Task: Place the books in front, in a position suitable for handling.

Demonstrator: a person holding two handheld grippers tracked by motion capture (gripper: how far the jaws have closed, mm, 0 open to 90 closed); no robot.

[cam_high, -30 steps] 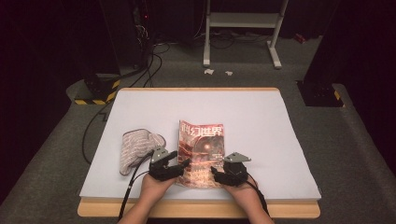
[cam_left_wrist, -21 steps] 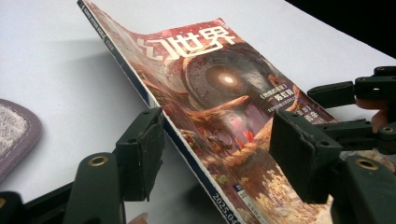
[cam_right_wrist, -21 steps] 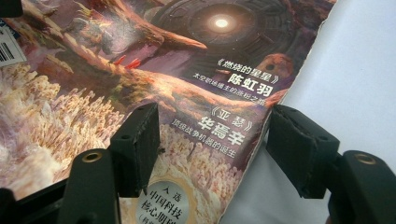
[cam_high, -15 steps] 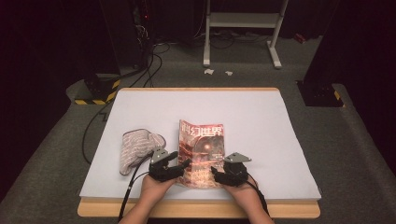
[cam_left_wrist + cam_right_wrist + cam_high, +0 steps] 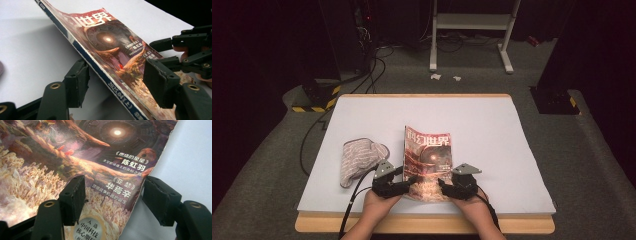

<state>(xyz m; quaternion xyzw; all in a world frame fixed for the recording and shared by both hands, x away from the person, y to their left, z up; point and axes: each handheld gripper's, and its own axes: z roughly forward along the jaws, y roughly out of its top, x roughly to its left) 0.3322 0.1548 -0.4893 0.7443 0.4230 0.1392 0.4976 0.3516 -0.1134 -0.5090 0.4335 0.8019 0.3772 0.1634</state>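
A magazine [image 5: 428, 155] with a reddish picture cover lies near the front of the white table [image 5: 492, 130]. Its spine edge looks slightly raised in the left gripper view. My left gripper [image 5: 411, 182] is at the lower spine side, and its jaws stand open around the spine of the magazine [image 5: 112, 47]. My right gripper [image 5: 443, 184] is at the lower right corner. It is open, with one jaw over the cover [image 5: 75, 150] and the other over bare table beyond the page edge. The left gripper view also shows the right gripper [image 5: 160, 51] across the cover.
A striped grey cloth [image 5: 357, 159] lies bunched just left of the magazine. The table's wooden front edge [image 5: 422, 225] runs under the person's hands. A black cable [image 5: 349, 210] trails off the front. On the floor behind are a white stand [image 5: 472, 30] and a black-and-yellow base [image 5: 314, 102].
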